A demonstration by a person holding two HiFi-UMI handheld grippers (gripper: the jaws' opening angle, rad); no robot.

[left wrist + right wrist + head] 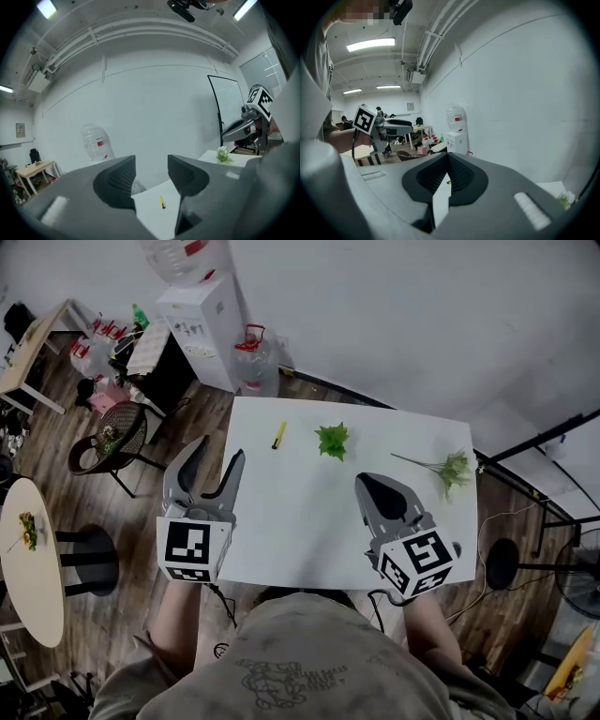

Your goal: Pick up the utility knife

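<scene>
The yellow utility knife (278, 434) lies near the far left edge of the white table (300, 521). It also shows as a small yellow bar (161, 202) on the table in the left gripper view, between and beyond the jaws. My left gripper (218, 452) hangs over the table's left edge, open and empty, a little short of the knife. My right gripper (377, 483) is shut with nothing in it, over the table's near right part. In the right gripper view the jaws (447, 162) meet at their tips.
A green leafy piece (332, 441) lies at the table's far middle and a thin sprig (448, 468) at its right. A water dispenser (211, 320) and a bottle (253, 357) stand beyond the far left corner. A chair (117, 432) and a round table (33, 559) are at the left.
</scene>
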